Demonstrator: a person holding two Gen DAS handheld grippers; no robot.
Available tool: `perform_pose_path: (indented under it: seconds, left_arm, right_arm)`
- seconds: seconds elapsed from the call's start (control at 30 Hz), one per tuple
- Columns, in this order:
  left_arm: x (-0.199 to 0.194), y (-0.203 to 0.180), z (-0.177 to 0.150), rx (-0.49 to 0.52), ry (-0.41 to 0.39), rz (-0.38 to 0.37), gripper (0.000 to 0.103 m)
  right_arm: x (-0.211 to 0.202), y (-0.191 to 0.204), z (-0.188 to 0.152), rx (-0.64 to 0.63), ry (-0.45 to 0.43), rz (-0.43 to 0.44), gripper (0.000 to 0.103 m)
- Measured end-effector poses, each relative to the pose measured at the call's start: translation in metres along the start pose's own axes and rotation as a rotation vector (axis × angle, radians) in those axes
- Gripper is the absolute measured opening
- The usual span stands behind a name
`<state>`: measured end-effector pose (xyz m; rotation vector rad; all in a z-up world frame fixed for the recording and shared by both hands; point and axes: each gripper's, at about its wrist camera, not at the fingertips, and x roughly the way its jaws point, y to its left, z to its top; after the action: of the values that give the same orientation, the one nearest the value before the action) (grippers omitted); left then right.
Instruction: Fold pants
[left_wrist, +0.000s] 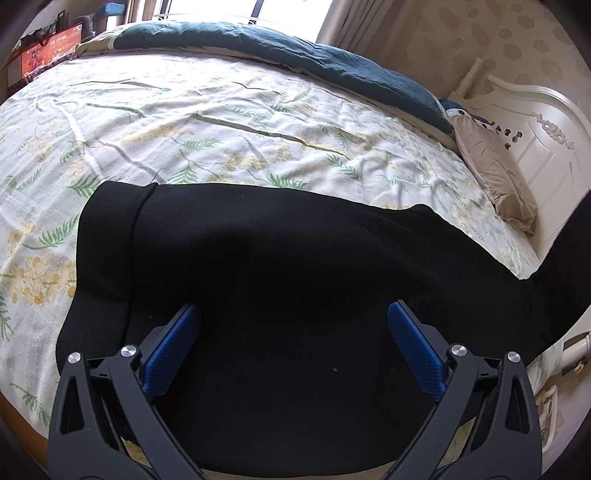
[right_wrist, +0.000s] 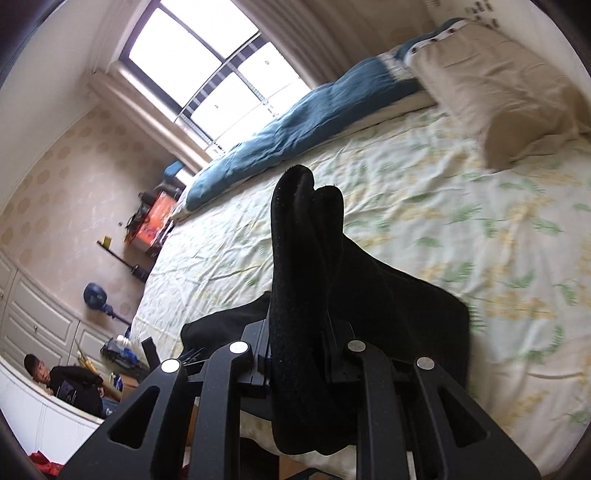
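Clamped narrow in the right hand-held gripper (right_wrist: 299, 354), a bunched end of the black pants (right_wrist: 306, 258) rising ahead of it; best carried low and level over the bed (right_wrist: 461, 221); left hand-held gripper (left_wrist: 293, 314) wide, empty, hovering above pants (left_wrist: 280, 266) spread just beyond.

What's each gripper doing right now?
Left gripper: open, over the black pants, gripping nothing.
Right gripper: shut on a bunched end of the pants.
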<state>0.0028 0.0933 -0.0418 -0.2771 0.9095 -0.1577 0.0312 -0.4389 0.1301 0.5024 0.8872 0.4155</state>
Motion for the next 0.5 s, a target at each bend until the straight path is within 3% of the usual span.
perform_pose_path:
  seconds: [0.33, 0.5]
  left_arm:
    - [-0.001, 0.004, 0.000, -0.010, -0.006, -0.017, 0.100]
    - [-0.001, 0.003, 0.000, -0.009, -0.006, -0.017, 0.100]
  right_arm:
    - [0.073, 0.042, -0.024, -0.085, 0.071, -0.037, 0.019]
    - [0.113, 0.053, -0.047, -0.125, 0.120, -0.096, 0.019]
